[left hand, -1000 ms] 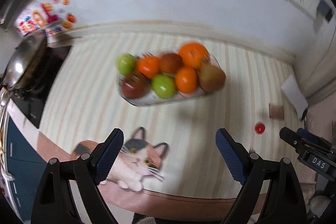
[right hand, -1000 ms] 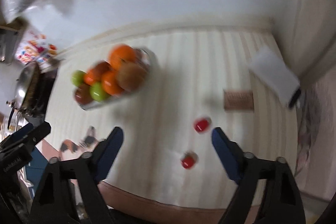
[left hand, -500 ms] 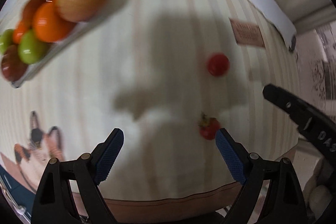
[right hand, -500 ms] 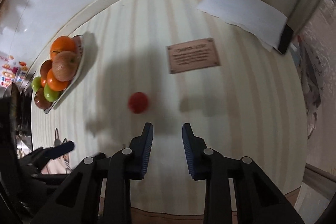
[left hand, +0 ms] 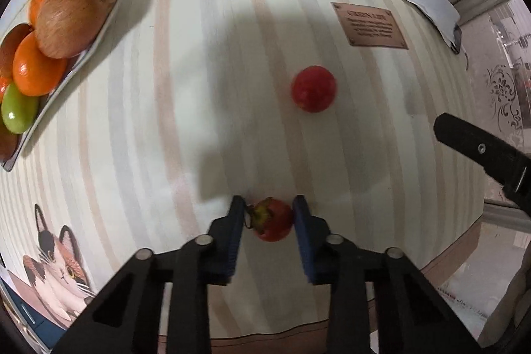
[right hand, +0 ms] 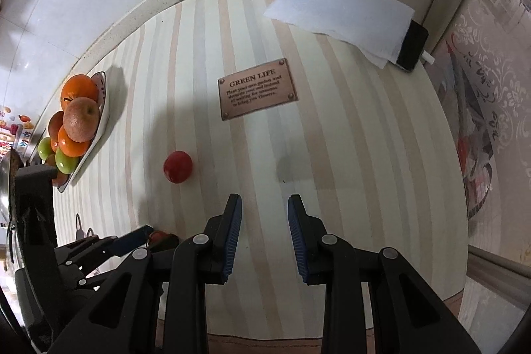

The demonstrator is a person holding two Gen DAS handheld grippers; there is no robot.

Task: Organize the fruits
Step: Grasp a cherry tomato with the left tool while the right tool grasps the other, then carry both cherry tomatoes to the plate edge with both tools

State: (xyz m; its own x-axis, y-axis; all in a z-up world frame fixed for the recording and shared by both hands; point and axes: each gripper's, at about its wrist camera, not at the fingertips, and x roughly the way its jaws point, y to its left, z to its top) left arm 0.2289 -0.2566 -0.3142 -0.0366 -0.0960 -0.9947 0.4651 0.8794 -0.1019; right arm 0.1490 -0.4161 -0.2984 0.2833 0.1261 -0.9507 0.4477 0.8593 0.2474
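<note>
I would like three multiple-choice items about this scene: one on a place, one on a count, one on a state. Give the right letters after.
1. Where does the fruit plate stand?
A. far left of the table
B. beside the white paper
C. on the plaque

2. How many small red fruits lie off the plate?
A. one
B. two
C. four

3. What is the left gripper doing?
A. gaping empty
B. shut on the stemmed red fruit
C. holding an orange

Key: 1 A, the plate sits at the left edge; 2 B, the stemmed one and the round red fruit; 3 B, its jaws have just closed on it.
</note>
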